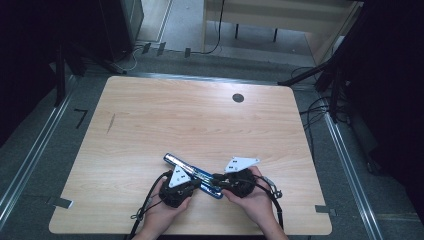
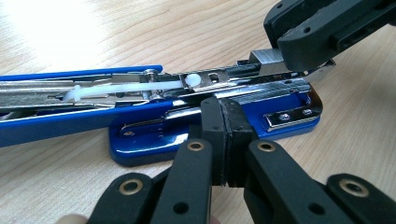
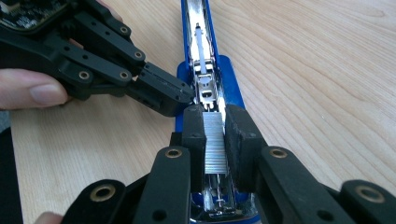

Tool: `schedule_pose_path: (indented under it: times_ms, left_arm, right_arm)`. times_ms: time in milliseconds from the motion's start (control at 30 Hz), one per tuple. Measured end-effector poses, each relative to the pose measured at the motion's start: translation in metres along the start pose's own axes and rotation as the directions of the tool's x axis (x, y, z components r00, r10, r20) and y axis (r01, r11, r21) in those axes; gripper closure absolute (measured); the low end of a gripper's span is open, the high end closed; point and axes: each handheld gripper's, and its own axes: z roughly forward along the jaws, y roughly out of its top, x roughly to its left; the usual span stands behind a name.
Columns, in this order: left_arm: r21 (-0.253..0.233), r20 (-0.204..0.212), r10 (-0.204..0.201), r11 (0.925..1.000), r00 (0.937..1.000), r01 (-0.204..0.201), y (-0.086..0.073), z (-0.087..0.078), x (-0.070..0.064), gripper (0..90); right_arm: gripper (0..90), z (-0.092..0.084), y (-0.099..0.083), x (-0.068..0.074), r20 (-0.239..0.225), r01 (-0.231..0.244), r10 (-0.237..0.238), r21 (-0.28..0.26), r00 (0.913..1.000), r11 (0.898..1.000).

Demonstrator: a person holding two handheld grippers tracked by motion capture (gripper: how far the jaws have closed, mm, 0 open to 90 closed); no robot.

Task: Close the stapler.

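A blue stapler [image 1: 176, 163] lies swung open flat on the wooden table, its metal magazine channel [image 3: 204, 60] facing up. My right gripper [image 3: 215, 122] is shut on a strip of silver staples [image 3: 215, 140] and holds it just over the near end of the channel. In the left gripper view the staples [image 2: 267, 57] show at the upper right between the other gripper's jaws. My left gripper [image 2: 226, 123] is shut with its pads together and nothing between them; its tips rest against the side of the stapler [image 2: 140, 135]. In the high view, left gripper [image 1: 196, 183] and right gripper [image 1: 215, 179] meet at the stapler.
The table [image 1: 150, 115] has a dark round grommet hole [image 1: 238, 98] near its far edge. Black stands and cables [image 1: 320, 75] lie on the floor around it. A person's hands [image 1: 260, 200] hold both grippers at the near edge.
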Motion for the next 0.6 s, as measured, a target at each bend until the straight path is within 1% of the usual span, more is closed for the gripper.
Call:
schedule_pose_path:
  times_ms: [433, 600]
  left_arm:
    - [-0.001, 0.001, -0.001, 1.0, 1.0, 0.001, -0.0001, 0.0001, 0.0001, 90.0]
    - [0.0, 0.0, 0.0, 1.0, 1.0, 0.0, 0.0, 0.0, -0.0001, 90.0]
  right_arm:
    - [80.3, 0.0039, -0.0005, -0.0003, -0.003, 0.036, -0.036, 0.018, 0.9993, 0.999]
    - [80.4, 0.005, 0.0011, -0.0005, -0.004, 0.042, -0.042, 0.024, 0.9991, 0.999]
